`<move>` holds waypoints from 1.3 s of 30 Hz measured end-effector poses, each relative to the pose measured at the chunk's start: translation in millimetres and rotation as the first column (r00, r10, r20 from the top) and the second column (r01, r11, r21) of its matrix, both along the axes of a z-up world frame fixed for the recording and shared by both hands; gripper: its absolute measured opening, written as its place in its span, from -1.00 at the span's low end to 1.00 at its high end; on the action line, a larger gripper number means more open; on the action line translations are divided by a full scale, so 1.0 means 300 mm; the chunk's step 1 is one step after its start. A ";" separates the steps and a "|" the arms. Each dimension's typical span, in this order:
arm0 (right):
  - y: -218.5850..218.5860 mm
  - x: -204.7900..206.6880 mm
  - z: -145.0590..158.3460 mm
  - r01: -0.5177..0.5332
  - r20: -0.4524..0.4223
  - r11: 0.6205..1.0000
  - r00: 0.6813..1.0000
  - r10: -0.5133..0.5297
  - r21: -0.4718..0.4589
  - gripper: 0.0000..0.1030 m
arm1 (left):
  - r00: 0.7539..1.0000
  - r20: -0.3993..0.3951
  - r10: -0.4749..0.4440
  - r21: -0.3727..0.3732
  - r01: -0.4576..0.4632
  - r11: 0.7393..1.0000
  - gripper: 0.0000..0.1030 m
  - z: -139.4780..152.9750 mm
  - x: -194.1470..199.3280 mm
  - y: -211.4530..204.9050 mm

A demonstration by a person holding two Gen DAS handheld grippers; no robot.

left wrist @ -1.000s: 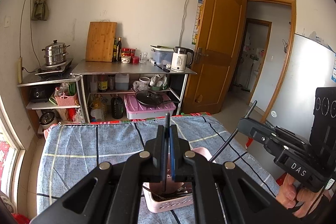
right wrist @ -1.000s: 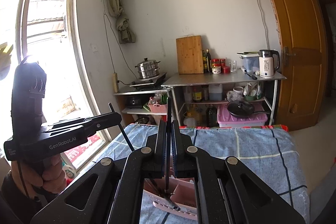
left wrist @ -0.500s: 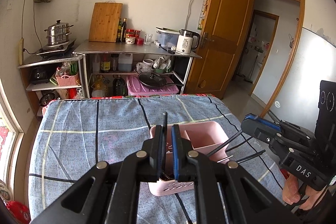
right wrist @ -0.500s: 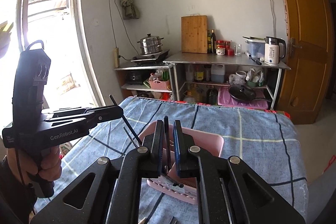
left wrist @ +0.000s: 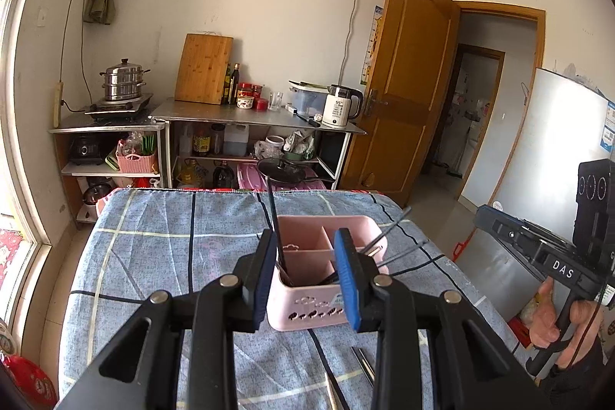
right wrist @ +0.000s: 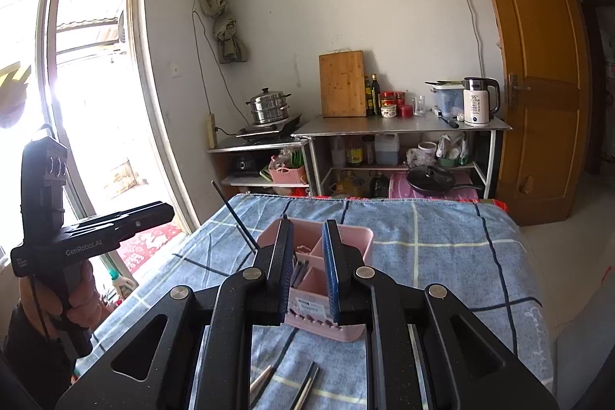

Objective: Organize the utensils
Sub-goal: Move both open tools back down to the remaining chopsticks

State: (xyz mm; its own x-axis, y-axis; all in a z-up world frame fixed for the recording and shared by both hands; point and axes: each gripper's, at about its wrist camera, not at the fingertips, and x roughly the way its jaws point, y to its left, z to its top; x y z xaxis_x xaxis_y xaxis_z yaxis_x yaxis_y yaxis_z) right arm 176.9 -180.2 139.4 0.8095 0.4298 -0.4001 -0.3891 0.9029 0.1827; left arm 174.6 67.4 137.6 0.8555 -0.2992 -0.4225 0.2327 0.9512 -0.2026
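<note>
A pink divided caddy [left wrist: 307, 306] stands on the blue checked tablecloth [left wrist: 153, 256]. My left gripper [left wrist: 305, 237] hovers just in front of it and its jaws are opening. A black chopstick [left wrist: 273, 214] stands between them beside the left pad, its lower end in the caddy; the pads do not press on it. Other dark chopsticks [left wrist: 388, 233] lean out of the caddy's right side. My right gripper [right wrist: 307, 223] is over the caddy [right wrist: 346, 237], jaws a little apart with nothing gripped. Grey utensils [right wrist: 300, 271] stand in the compartment below. From that side the black chopstick [right wrist: 234, 214] leans left.
Loose utensils lie on the cloth near me [left wrist: 363, 364] [right wrist: 307, 383]. Behind the table are metal shelves [left wrist: 261, 120] with a kettle, a cutting board and a steamer pot. A wooden door [left wrist: 403, 83] and a fridge [left wrist: 538, 160] are on the right, a window [right wrist: 96, 83] on the left.
Both grippers came forward and down to the caddy. Their jaws went from shut to apart, the left wider, and the chopsticks they held now rest in the caddy.
</note>
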 end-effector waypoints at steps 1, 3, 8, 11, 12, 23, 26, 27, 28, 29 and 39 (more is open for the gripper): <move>-0.011 -0.024 -0.008 0.000 0.000 1.000 1.000 0.000 0.003 -0.70 | 1.000 0.000 -0.004 0.001 0.004 1.000 -0.36 -0.012 -0.025 -0.004; -0.032 -0.069 -0.028 0.002 -0.007 1.000 1.000 -0.002 0.011 -0.70 | 1.000 -0.004 -0.012 -0.002 0.012 1.000 -0.36 -0.040 -0.067 -0.013; -0.080 -0.157 -0.104 0.010 -0.048 1.000 0.999 -0.009 0.028 -0.70 | 0.999 -0.028 -0.024 0.007 0.024 1.000 -0.36 -0.132 -0.169 -0.049; -0.096 -0.188 -0.164 0.015 -0.092 1.000 0.996 -0.013 0.025 -0.70 | 0.998 -0.056 -0.029 0.000 0.029 1.000 -0.36 -0.194 -0.206 -0.061; -0.096 -0.194 -0.188 0.015 -0.109 1.000 0.994 -0.013 0.022 -0.70 | 0.997 -0.068 -0.029 0.000 0.029 1.000 -0.36 -0.213 -0.208 -0.064; -0.038 -0.176 -0.439 -0.025 -0.295 0.999 0.955 0.017 -0.025 -0.70 | 0.970 -0.233 -0.069 -0.016 0.068 0.998 -0.36 -0.415 -0.186 -0.146; 0.005 -0.165 -0.500 -0.051 -0.342 0.998 0.939 0.033 -0.043 -0.70 | 0.960 -0.265 -0.090 -0.029 0.086 0.996 -0.36 -0.445 -0.168 -0.174; 0.017 -0.160 -0.520 -0.058 -0.356 0.997 0.934 0.038 -0.046 -0.70 | 0.958 -0.271 -0.091 -0.027 0.087 0.996 -0.36 -0.453 -0.162 -0.181; 0.026 -0.153 -0.538 -0.065 -0.370 0.997 0.928 0.042 -0.050 -0.70 | 0.957 -0.277 -0.090 -0.025 0.086 0.996 -0.36 -0.460 -0.157 -0.185; 0.038 -0.151 -0.556 -0.072 -0.381 0.996 0.923 0.046 -0.054 -0.70 | 0.955 -0.284 -0.088 -0.026 0.084 0.996 -0.36 -0.467 -0.151 -0.187; 0.090 -0.101 -0.656 -0.093 -0.464 0.991 0.885 0.038 -0.095 -0.70 | 0.950 -0.300 -0.083 -0.035 0.076 0.996 -0.36 -0.480 -0.128 -0.184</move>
